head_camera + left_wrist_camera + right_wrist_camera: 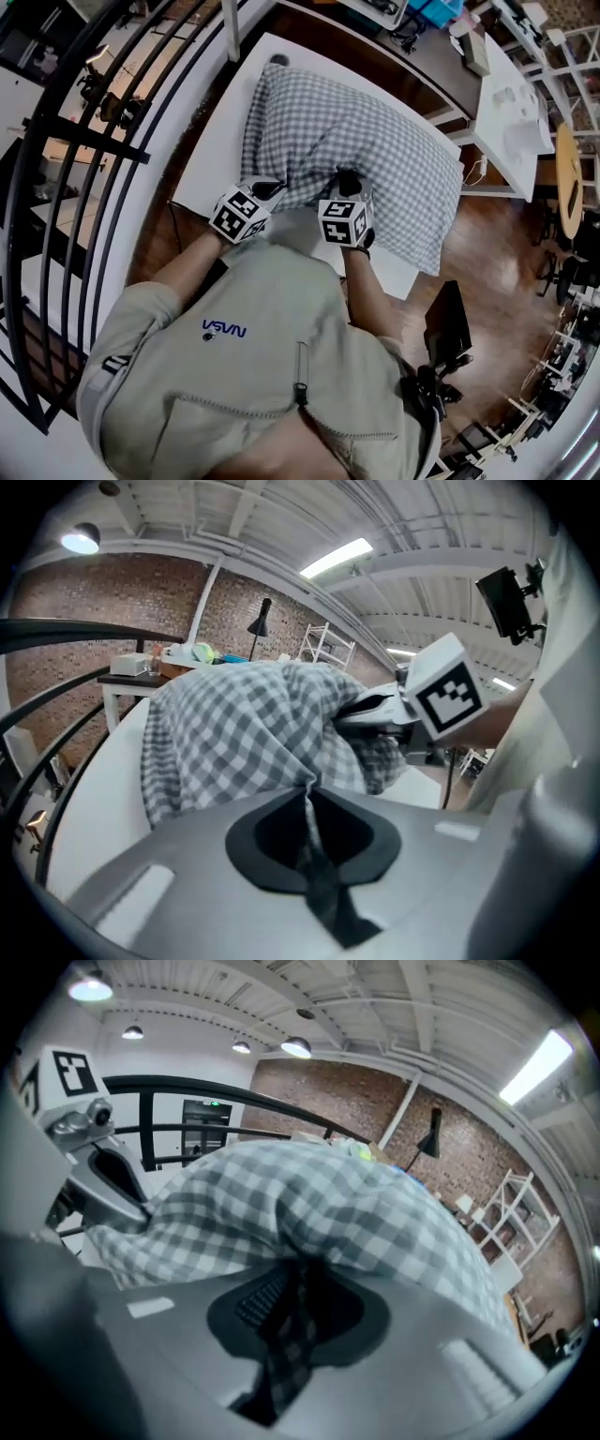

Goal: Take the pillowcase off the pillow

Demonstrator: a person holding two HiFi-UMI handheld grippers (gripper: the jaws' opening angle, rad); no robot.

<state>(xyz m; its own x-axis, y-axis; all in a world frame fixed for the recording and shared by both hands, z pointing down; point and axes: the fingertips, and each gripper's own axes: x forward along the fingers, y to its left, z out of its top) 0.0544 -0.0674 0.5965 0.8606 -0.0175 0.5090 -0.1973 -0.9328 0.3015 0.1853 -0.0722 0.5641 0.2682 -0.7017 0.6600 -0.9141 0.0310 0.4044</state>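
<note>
A pillow in a grey-and-white checked pillowcase (352,150) lies across the white table (211,150). Both grippers work at its near edge. My left gripper (267,190) is shut on a pinched fold of the pillowcase (305,803) that runs down between its jaws. My right gripper (349,178) is shut on another fold of the checked cloth (295,1321), a little to the right. In the left gripper view the right gripper (370,710) presses into the cloth on the far side. The left gripper (117,1194) shows at the left of the right gripper view.
A black curved railing (84,150) runs along the left of the table. Wooden floor (497,253) lies to the right, with a black stand (445,328) near my side. White tables and shelves (511,103) stand at the upper right.
</note>
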